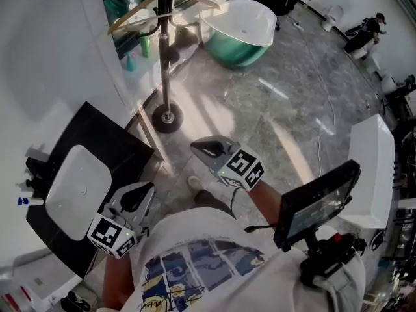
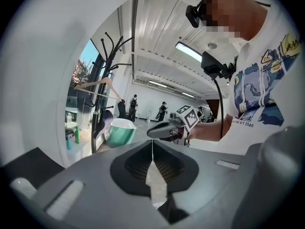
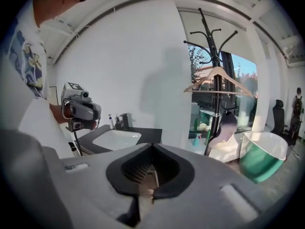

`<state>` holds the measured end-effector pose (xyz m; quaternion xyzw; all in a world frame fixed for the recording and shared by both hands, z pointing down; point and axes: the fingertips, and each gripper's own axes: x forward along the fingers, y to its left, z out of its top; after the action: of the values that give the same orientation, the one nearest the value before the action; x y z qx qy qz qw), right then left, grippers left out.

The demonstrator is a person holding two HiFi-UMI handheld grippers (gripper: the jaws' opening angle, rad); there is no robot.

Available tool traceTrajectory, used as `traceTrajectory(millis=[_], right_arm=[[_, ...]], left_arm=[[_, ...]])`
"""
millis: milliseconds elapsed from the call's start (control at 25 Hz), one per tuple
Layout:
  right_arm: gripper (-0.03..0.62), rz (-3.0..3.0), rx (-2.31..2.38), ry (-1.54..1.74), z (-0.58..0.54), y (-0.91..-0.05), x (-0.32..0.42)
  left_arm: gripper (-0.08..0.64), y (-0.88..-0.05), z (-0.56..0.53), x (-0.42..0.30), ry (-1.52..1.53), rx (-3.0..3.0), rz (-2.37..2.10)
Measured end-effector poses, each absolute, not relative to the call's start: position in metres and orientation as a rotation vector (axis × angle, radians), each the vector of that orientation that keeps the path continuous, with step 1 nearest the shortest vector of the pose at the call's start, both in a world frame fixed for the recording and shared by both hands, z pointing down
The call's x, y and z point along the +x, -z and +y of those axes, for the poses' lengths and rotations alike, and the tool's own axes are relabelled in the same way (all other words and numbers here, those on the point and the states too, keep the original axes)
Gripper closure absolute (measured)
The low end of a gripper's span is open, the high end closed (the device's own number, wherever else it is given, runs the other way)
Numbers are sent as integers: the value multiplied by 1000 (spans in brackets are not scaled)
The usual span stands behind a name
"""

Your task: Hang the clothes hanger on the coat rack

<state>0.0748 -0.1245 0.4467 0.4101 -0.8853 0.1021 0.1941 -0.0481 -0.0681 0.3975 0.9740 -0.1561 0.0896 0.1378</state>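
While both tools are held in front of the person's body, the grey marbled floor (image 1: 279, 116) fills most of the head view. A green-sided bathtub (image 1: 237, 49) with a white interior stands on it at the far side. A black counter (image 1: 104, 142) carrying a white basin (image 1: 75, 181) lies at the person's left. The coat rack (image 1: 166, 77) – a dark pole on a round foot, with curved arms at its top – stands between the counter and the bathtub, beside a window. The wooden clothes hanger (image 3: 217, 80) hangs high on the coat rack, level, its hook at the pole, well apart from both tools. The left gripper (image 1: 140, 194) is above the counter's near edge. In its own view its jaws meet tip to tip with nothing between them. The right gripper (image 1: 198, 148) is over bare floor – its jaws are likewise pressed together and empty. Each gripper shows in the other's view.
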Motion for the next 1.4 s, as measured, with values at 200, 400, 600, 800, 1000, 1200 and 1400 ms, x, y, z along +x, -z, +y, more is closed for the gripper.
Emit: traceTrajectory(millis=[200, 400, 600, 800, 1000, 1200, 1400], right_arm=[[591, -2523, 1127, -260, -85, -437, 33], [590, -2539, 1144, -223, -58, -428, 6], [591, -2550, 1119, -171, -42, -416, -16], [591, -2560, 1095, -154, -34, -418, -28], [591, -2565, 1102, -134, -33, -413, -33], [591, -2570, 1098, -116, -32, -409, -36], [591, -2570, 1087, -106, -32, -404, -40]], left_arm=[[551, -398, -42, -63, -273, 2836, -420], [551, -393, -27, -73, -280, 2853, -387], [551, -394, -14, -78, -290, 2845, -370], [551, -397, -8, -77, -296, 2850, -343], [551, -397, -7, -80, -289, 2852, -334], [551, -397, -5, -82, -282, 2853, -339], [551, -394, -6, -83, -278, 2851, -339]])
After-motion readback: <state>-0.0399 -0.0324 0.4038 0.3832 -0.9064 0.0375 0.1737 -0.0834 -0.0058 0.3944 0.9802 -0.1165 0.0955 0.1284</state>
